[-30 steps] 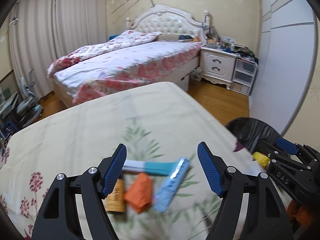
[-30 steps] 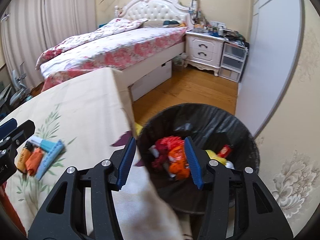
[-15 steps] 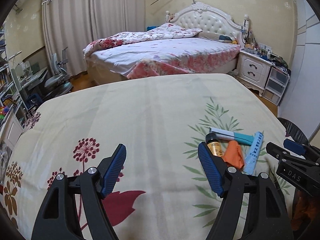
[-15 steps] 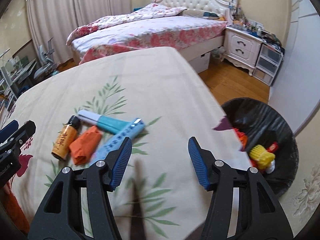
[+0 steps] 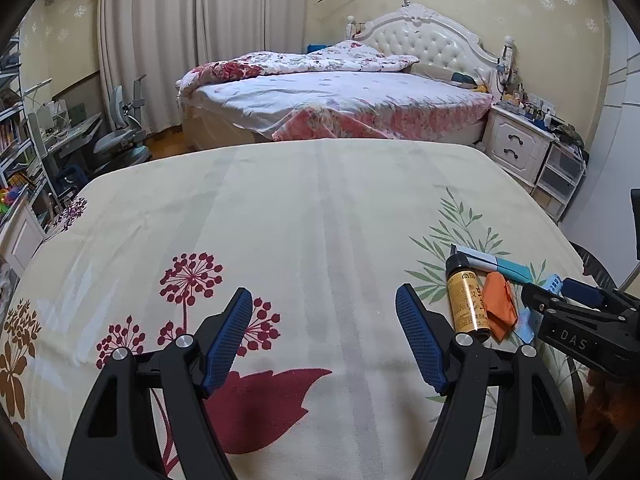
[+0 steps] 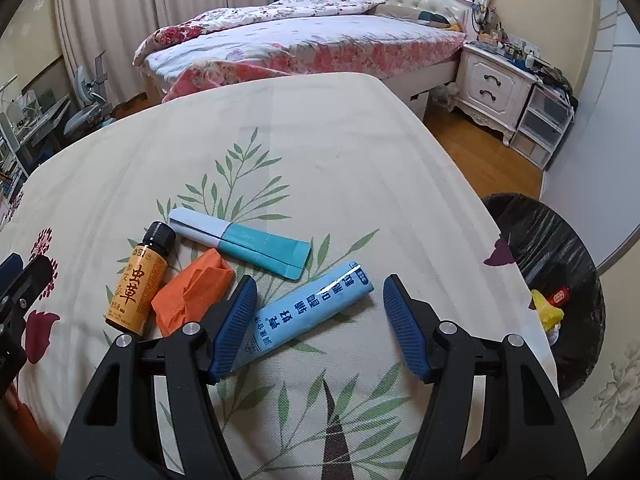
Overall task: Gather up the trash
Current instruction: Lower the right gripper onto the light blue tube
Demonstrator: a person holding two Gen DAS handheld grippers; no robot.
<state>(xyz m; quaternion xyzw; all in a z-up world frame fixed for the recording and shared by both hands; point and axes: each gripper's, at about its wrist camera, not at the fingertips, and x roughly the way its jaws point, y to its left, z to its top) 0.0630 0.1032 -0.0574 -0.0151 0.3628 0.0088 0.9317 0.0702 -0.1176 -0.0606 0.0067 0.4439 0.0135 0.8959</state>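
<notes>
On the floral tablecloth lie a light blue tube (image 6: 312, 308), a teal and white packet (image 6: 240, 242), a crumpled orange wrapper (image 6: 192, 292) and a small orange bottle (image 6: 138, 284). My right gripper (image 6: 318, 326) is open and empty, just above the blue tube, its left finger over the tube's near end. My left gripper (image 5: 324, 338) is open and empty over bare cloth, left of the bottle (image 5: 468, 304) and orange wrapper (image 5: 500, 304). A black-lined trash bin (image 6: 560, 264) stands off the table's right edge with trash inside.
The table (image 5: 280, 220) fills both views; its right edge drops to wooden floor (image 6: 472, 152). A bed (image 5: 340, 100), a white nightstand (image 5: 516, 148) and a desk chair (image 5: 120, 136) stand beyond.
My right gripper swung from over the bin back to the table and now hovers at the blue tube. My left gripper moved left, away from the trash pile.
</notes>
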